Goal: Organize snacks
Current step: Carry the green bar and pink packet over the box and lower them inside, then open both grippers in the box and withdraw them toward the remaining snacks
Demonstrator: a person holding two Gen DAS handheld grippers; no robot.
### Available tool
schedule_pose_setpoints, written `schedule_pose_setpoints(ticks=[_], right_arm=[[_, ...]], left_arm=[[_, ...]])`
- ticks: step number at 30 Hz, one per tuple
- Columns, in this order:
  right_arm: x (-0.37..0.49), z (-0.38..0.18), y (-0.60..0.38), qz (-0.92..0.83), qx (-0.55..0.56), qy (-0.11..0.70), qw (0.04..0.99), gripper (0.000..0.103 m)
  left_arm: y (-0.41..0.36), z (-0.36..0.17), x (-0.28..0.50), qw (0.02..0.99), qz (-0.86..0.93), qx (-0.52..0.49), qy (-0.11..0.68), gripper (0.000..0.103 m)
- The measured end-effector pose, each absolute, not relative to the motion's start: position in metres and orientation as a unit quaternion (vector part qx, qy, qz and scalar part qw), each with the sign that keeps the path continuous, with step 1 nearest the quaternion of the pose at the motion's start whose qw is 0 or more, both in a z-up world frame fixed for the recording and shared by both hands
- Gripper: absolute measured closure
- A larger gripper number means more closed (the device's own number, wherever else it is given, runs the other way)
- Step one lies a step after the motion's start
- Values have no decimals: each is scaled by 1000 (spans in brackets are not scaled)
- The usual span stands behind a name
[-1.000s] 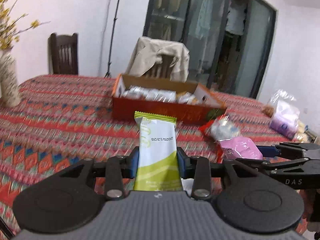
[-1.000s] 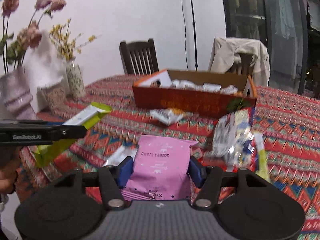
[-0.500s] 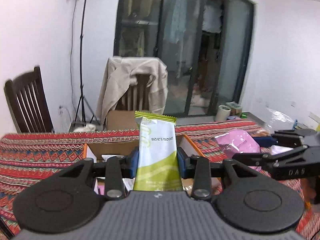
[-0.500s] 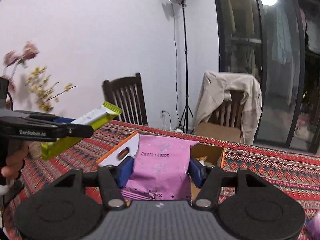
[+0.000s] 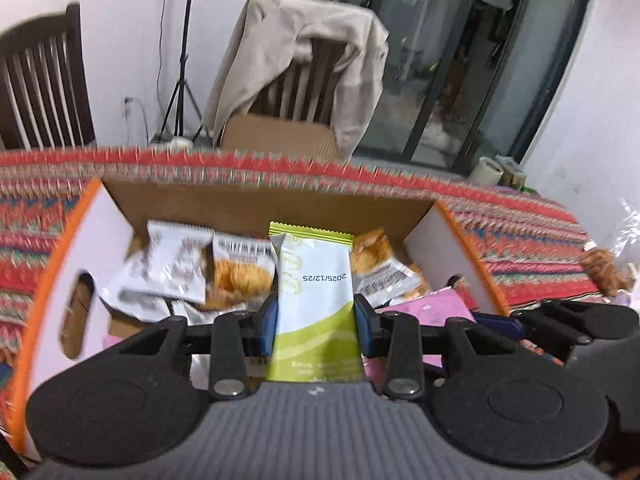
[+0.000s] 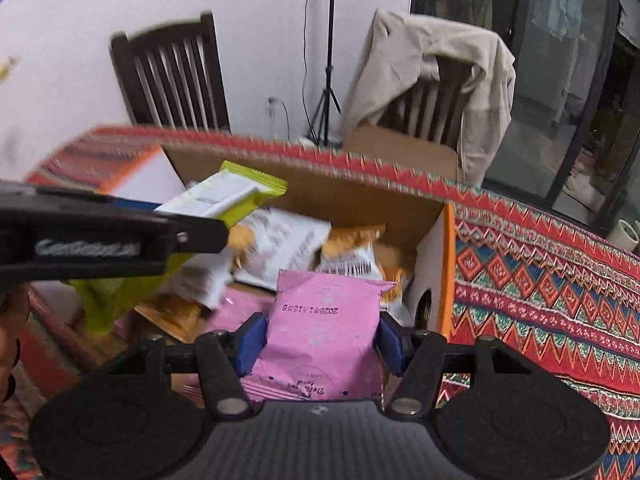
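Observation:
My left gripper (image 5: pixel 316 316) is shut on a green and white snack packet (image 5: pixel 314 300) and holds it over the open cardboard box (image 5: pixel 256 200). The box has orange edges and holds several white and orange snack packets (image 5: pixel 236 276). My right gripper (image 6: pixel 320 336) is shut on a pink snack packet (image 6: pixel 320 340) and holds it over the right end of the same box (image 6: pixel 436 264). The left gripper's arm (image 6: pixel 92 244) with the green packet (image 6: pixel 224 196) shows at the left of the right wrist view. The pink packet (image 5: pixel 424 308) also shows in the left wrist view.
The box stands on a table with a red patterned cloth (image 6: pixel 540 272). Behind it are a dark wooden chair (image 6: pixel 172 76), a chair draped with a beige jacket (image 5: pixel 300 52), a light stand (image 6: pixel 328 60) and glass doors. A clear bag of snacks (image 5: pixel 604 268) lies at the right.
Both grippers have moved forward and tipped down from above the table to over the open box, each still holding its packet. The box's inside now fills both views.

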State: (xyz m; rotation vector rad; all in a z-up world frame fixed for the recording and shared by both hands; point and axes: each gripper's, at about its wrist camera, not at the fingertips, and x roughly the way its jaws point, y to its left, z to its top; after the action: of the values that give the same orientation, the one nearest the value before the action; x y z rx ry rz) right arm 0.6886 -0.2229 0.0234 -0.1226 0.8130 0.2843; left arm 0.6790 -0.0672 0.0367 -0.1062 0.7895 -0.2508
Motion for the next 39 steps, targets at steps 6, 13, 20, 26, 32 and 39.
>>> schedule_pose_setpoints(ticks=[6,13,20,26,32,39], right_arm=[[696,-5,-210,127,-107,417,893,44],[699,-7,-202,126,-121,422,890,43],[692,8,-211,131,-94,415,895,22],[672,37,-216,132,-91,398,903,20],[641,76,-230,129,-87,375,914,15],[594,129,-254,133,-67,344,927,13]], left_arm=[[-77,18,686,906,-132,-36,401,49],[-77,21,681,903,-136,-30,405,34],[-73,42,665,908,-135,-21,395,25],[-66,72,642,912,-139,-12,386,20],[-53,116,601,924,-141,2,355,16],[-35,174,537,939,-136,18,316,9]])
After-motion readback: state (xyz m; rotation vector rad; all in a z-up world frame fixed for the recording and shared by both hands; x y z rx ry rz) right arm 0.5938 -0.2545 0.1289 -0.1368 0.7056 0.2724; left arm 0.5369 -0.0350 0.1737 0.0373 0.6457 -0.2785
